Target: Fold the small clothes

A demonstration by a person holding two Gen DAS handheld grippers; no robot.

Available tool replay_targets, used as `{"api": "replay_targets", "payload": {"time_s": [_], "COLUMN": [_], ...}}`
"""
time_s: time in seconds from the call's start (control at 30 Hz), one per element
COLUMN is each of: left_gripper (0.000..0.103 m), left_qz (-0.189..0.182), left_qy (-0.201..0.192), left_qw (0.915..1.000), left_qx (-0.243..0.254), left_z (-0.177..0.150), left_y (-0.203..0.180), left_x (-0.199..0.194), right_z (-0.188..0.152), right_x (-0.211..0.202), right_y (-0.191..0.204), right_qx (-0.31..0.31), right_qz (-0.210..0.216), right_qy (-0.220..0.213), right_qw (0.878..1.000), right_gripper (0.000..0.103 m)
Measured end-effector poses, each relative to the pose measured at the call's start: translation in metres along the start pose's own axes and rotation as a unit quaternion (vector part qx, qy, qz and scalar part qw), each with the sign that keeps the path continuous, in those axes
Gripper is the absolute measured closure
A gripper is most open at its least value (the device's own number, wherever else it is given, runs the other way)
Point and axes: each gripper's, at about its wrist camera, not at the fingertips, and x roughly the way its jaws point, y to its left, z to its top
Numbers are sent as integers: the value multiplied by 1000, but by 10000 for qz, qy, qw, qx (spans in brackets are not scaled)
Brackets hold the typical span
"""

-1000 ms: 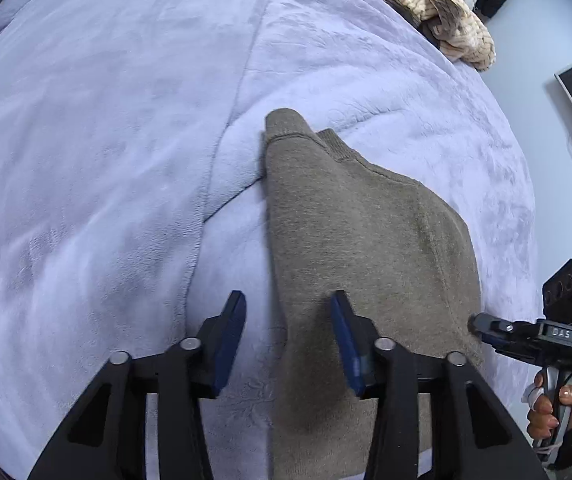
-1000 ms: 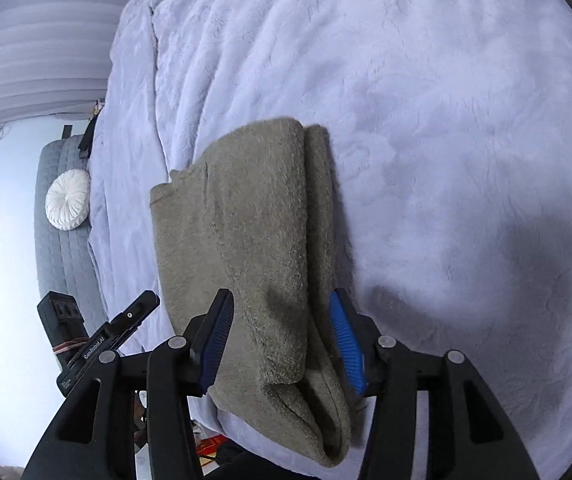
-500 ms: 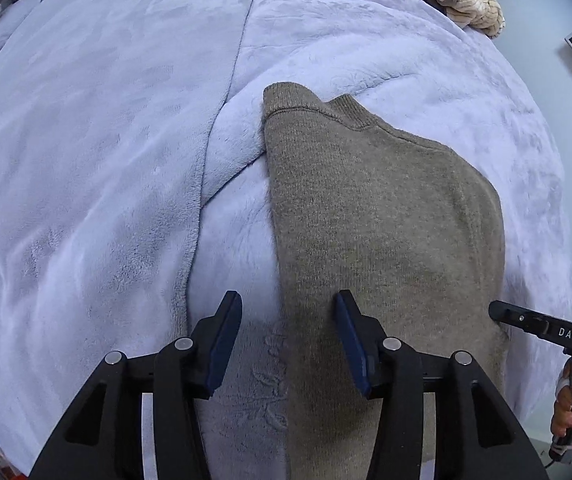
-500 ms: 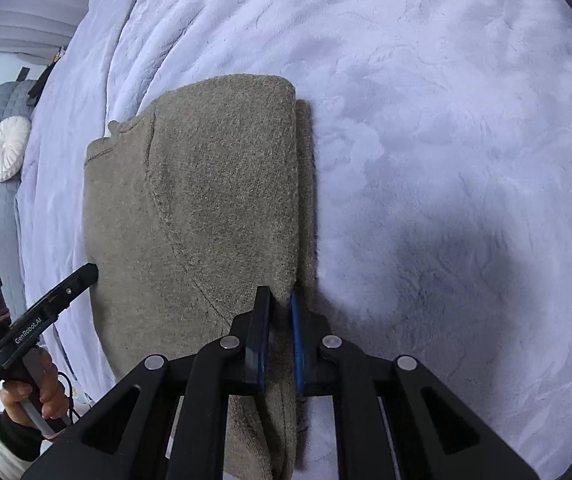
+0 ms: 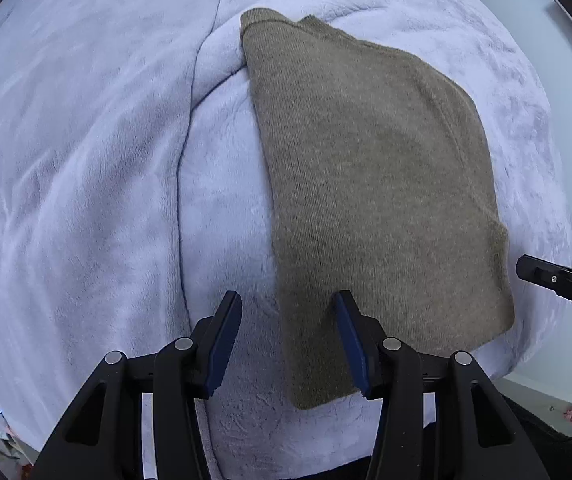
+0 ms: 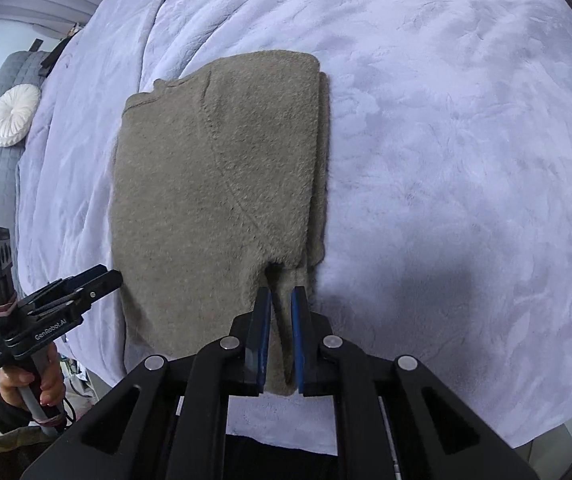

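Both grippers: black frames, silver round rivets, blue pads on the fingers (image 5: 222,340). Left gripper (image 6: 86,284) side printed "GenRobot.AI" in white; pinkish band round its upright black block. Right gripper (image 6: 280,336) same build.

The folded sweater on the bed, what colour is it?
Plain olive-brown sweater; left wrist view.

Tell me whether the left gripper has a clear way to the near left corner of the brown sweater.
Probably yes. The left gripper stands open right over that edge of the brown sweater, one finger above the knit, the other above the bare blanket. Nothing lies between; the right gripper pinches the opposite side.
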Motion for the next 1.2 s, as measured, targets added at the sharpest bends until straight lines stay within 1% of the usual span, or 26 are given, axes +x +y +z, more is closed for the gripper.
{"api": "replay_targets", "payload": {"time_s": [0.07,0.13,0.3,0.4,0.5,0.7,0.87,1.07,1.2], "left_gripper": [53,53,53,53,53,53,53,53,53], "left_qz": [14,14,35,53,79,92,103,132,163], "left_qy": [72,61,48,29,-9,-77,-121,-191,-214], "left_qw": [10000,10000,9999,9999,9999,9999,9999,9997,9996], "left_qx": [-17,-59,-96,-97,-89,-52,-7,52,39], "left_z": [-4,-5,-5,-6,-4,0,3,5,7], "left_y": [-1,0,-2,-2,-2,-3,-7,-11,-10], "left_x": [2,2,3,1,-1,-6,-8,-13,-17], "right_z": [-4,-7,-13,-16,-18,-25,-24,-19,-12], "right_x": [0,3,15,31,44,33,22,9,2], "right_y": [7,17,29,21,11,5,7,1,-2], "right_qx": [-143,-322,-627,-528,-331,-290,-259,-67,58], "right_qz": [28,46,24,-106,-125,-167,-406,-407,-335], "right_qy": [5,58,321,625,802,762,630,451,364], "right_qw": [9999,9995,9975,9966,9961,9965,9968,9981,9988], "right_gripper": [93,91,90,90,91,91,90,90,89]}}
